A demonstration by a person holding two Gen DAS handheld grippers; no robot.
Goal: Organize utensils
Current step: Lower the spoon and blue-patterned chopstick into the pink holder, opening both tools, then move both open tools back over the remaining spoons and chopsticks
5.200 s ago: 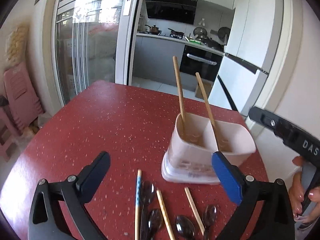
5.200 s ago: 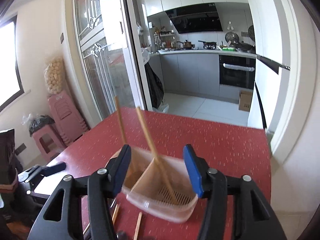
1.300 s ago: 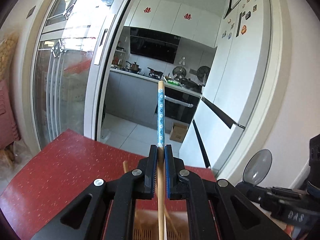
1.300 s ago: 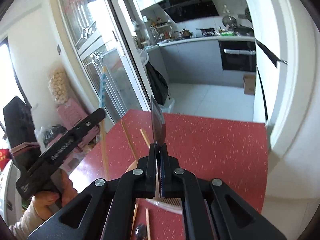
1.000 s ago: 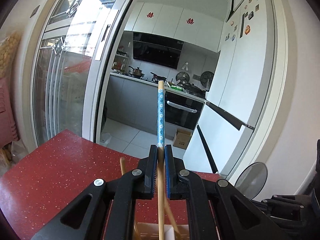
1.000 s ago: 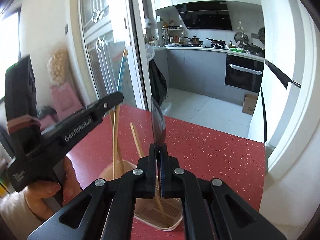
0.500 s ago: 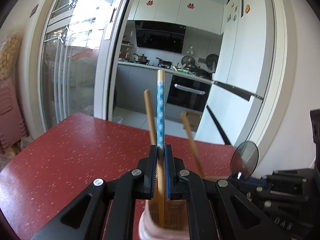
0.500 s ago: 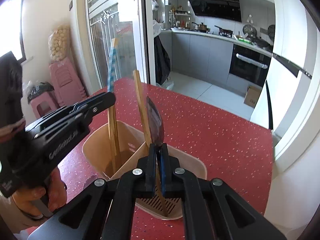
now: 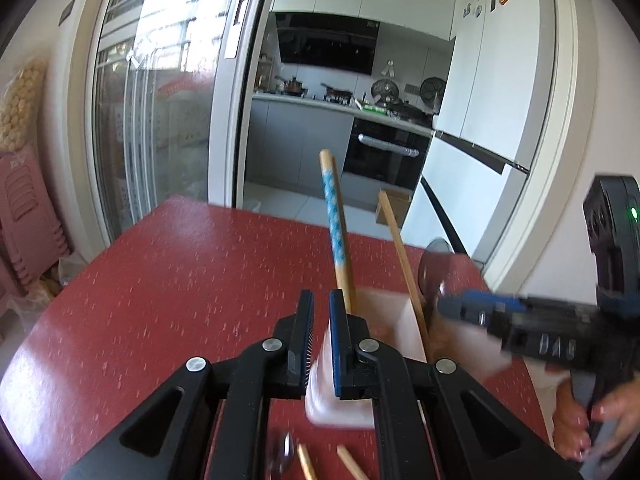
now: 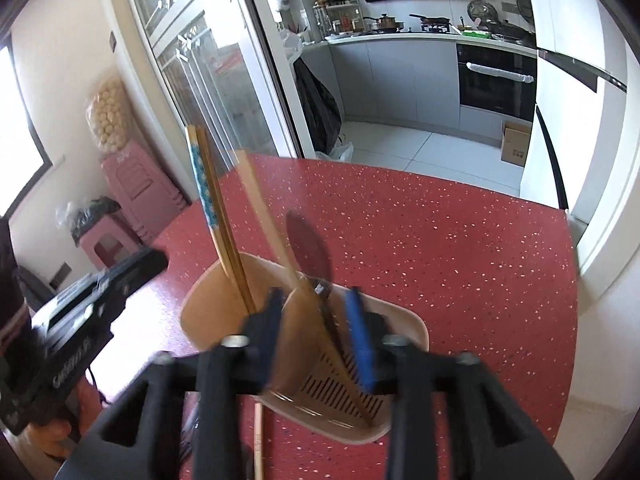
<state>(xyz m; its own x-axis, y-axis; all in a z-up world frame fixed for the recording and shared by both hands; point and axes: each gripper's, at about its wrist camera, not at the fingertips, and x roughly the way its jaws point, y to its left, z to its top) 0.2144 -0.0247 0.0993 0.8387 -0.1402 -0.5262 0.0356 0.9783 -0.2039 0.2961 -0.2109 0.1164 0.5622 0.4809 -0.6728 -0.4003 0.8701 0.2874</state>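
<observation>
A pale pink two-compartment utensil holder [image 10: 408,324] [image 9: 400,312] stands on the red table [image 9: 168,280]. The blue-patterned chopstick [image 9: 334,220] [image 10: 202,184] leans in its left compartment beside a plain chopstick [image 10: 214,196]. Another plain chopstick [image 9: 400,240] [image 10: 260,208] and a dark spoon [image 10: 310,248] [image 9: 434,264] stand in the right compartment. My left gripper [image 9: 320,320] is slightly open and empty just in front of the holder. My right gripper [image 10: 316,332] is open above the right compartment, free of the spoon.
Loose chopsticks [image 9: 348,464] and a spoon [image 9: 280,460] lie on the table in front of the holder; one chopstick [image 10: 259,440] shows in the right wrist view. Pink stools [image 10: 132,188] stand left of the table. The kitchen doorway and a fridge [image 9: 480,152] lie beyond.
My left gripper opened and let the blue-patterned chopstick drop into the left compartment. My right gripper opened and released the spoon into the right compartment. Both grippers drew back a little.
</observation>
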